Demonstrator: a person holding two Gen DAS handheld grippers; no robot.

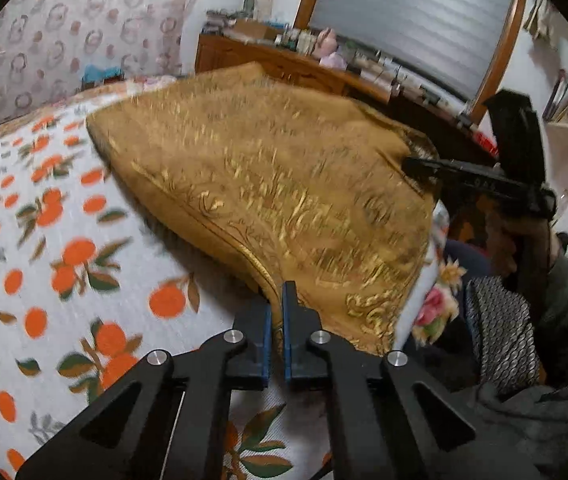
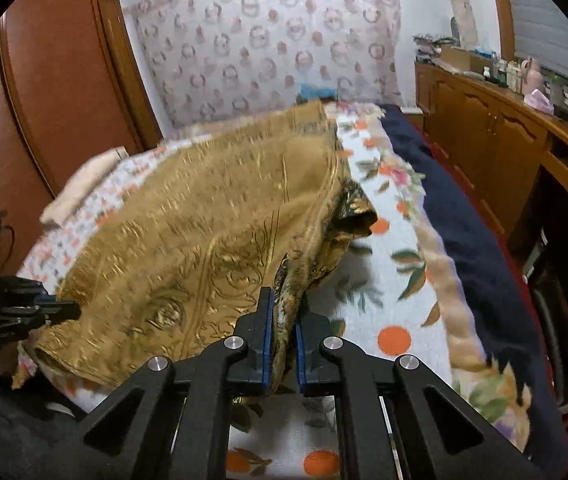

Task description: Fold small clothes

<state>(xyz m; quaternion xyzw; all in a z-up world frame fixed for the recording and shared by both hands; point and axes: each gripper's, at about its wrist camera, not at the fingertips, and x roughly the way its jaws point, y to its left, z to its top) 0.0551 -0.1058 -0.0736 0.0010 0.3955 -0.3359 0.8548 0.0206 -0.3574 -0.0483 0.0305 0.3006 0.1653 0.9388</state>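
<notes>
our left gripper [image 1: 277,304] is clenched on the near corner of the gold brocade cloth [image 1: 267,184], our right gripper [image 2: 284,320] pinches its other near corner. the cloth lies lifted over the orange-print bedspread [image 1: 43,240]. we read no writing anywhere.

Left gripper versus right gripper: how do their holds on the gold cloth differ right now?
The left gripper pinches a thin, flat hem of the gold cloth; the right gripper clamps a thicker, bunched fold. Left takes the left near corner, right the right. Both are shut on cloth.

Orange-print bedspread [image 1: 83,208], wooden dresser [image 2: 492,132], patterned curtain [image 2: 267,48].
</notes>
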